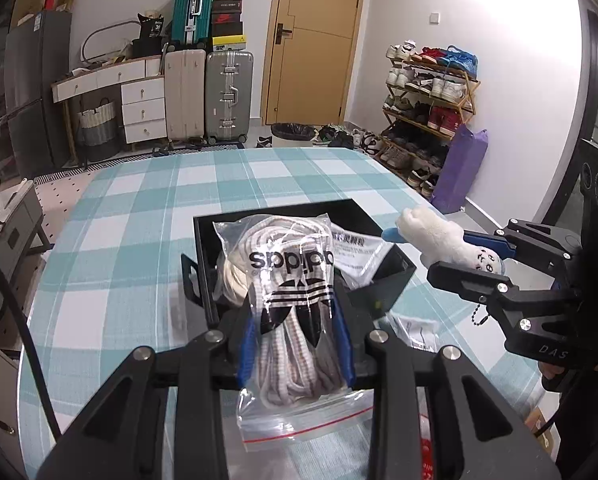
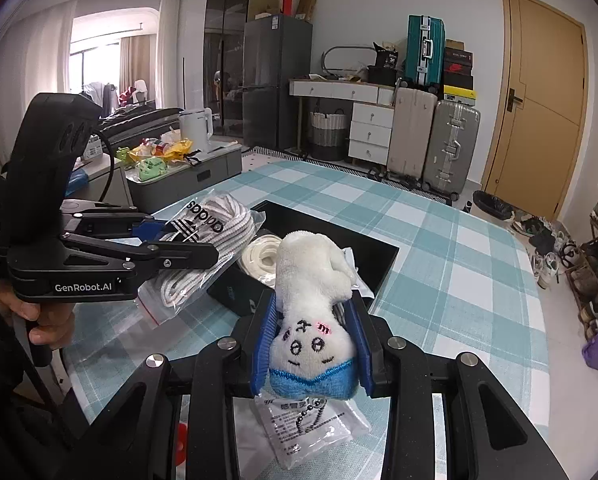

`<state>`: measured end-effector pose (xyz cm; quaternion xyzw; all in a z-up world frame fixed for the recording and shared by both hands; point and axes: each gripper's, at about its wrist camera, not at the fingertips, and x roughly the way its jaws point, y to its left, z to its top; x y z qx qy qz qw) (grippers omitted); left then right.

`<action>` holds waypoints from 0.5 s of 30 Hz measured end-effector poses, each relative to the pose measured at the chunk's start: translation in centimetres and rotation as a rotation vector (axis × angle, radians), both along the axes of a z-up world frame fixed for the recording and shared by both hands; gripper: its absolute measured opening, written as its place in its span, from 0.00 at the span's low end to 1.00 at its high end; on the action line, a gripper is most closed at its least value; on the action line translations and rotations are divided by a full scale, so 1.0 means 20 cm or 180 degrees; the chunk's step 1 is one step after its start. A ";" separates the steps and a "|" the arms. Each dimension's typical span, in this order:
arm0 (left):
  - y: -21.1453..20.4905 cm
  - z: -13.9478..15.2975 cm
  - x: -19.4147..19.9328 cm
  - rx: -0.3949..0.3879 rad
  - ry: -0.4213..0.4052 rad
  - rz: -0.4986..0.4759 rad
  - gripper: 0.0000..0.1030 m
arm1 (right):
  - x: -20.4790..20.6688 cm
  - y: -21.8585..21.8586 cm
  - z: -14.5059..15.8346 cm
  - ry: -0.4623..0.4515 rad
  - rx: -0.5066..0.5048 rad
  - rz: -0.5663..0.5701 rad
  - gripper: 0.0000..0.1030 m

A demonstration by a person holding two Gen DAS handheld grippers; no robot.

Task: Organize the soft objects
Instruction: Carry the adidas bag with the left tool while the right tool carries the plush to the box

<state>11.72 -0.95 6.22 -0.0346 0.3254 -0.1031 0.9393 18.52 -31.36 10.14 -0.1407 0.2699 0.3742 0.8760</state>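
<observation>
Now my teal-and-white checked desk carries an open black box. My left tool clamps a clear zip bag of white shoelaces above that box's near edge. My right tool grips a small white plush keychain toy above the box.

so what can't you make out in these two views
- Box floor: both views, covered by the lace bag, a cord coil and a paper packet.
- Packet print: both views, too small to read.
- Plush back: right wrist view, faces away; in the left wrist view the right gripper covers part of it.
- Red item: right wrist view, behind the gripper frame.
</observation>
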 end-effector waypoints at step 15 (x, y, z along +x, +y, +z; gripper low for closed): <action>0.06 0.00 0.17 0.0013 0.0010 0.0104 0.30 | 0.14 0.05 0.05 0.0017 -0.0012 -0.0020 0.34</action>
